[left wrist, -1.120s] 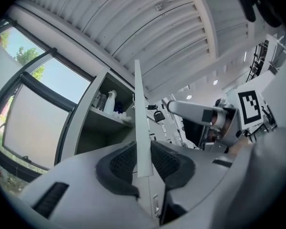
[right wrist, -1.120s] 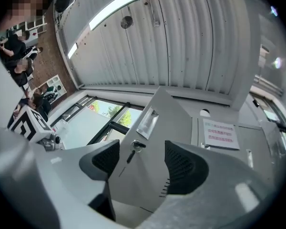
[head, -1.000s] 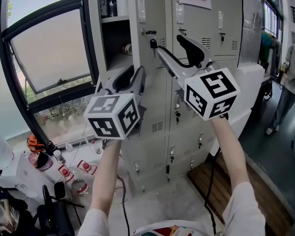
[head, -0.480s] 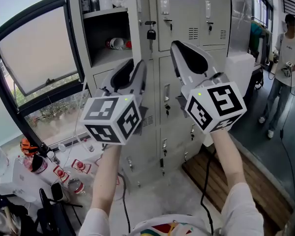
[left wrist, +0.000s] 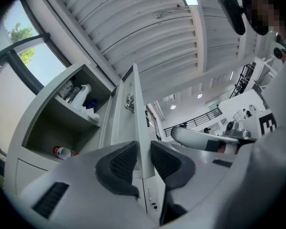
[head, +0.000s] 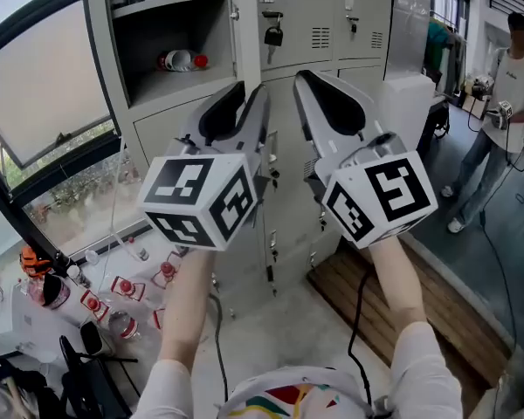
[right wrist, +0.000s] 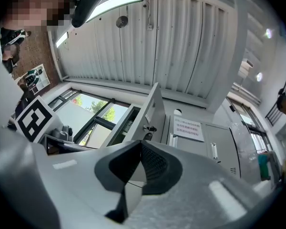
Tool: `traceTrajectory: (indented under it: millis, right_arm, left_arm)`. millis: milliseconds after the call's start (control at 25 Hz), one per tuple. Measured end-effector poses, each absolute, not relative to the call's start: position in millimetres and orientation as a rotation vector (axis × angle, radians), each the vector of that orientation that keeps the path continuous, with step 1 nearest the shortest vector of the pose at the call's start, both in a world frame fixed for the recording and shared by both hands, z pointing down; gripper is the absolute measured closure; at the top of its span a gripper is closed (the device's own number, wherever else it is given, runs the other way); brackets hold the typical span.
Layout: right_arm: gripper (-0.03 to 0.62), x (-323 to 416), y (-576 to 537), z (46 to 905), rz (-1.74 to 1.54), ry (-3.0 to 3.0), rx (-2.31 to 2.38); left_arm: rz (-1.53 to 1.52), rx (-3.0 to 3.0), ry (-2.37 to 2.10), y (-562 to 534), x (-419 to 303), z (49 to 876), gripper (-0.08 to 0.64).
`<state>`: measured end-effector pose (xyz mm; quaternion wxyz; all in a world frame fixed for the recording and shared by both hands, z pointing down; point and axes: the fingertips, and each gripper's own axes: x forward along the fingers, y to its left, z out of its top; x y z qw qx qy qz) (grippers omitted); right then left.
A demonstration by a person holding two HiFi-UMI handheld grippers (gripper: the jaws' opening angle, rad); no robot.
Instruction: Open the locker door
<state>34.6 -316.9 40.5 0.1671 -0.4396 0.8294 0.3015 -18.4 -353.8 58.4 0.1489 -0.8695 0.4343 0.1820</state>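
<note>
The grey locker's upper-left door (head: 244,16) stands swung out, edge-on to me, with a padlock (head: 273,35) hanging at its latch. My left gripper (head: 249,94) reaches up to the door's lower edge. In the left gripper view the door's (left wrist: 136,109) bottom corner sits between the two dark pads of my left gripper (left wrist: 143,149), which press on it. My right gripper (head: 304,77) is beside it, just right of the door and below the padlock. Its pads meet with nothing between them at my right gripper (right wrist: 139,144).
The open compartment (head: 157,33) holds a lying bottle (head: 179,60) on its shelf. A window (head: 44,103) is at left, with cans and bottles (head: 122,286) on the floor below. A wooden platform (head: 393,321) lies at the locker's foot, and a person (head: 506,85) stands at right.
The right gripper's jaws, wide open by the padlock a second ago, have shut and it has dropped lower. The left gripper has moved with the door, and the open compartment shows wider.
</note>
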Motion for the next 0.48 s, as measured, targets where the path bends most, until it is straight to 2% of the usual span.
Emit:
traceTrajectory:
  millis: [480]
  right_arm:
    - [0.589,87,-318,48,0.879,2.326,-1.382]
  left_arm:
    - [0.532,-2.631,1.050,-374,52,57,0.474]
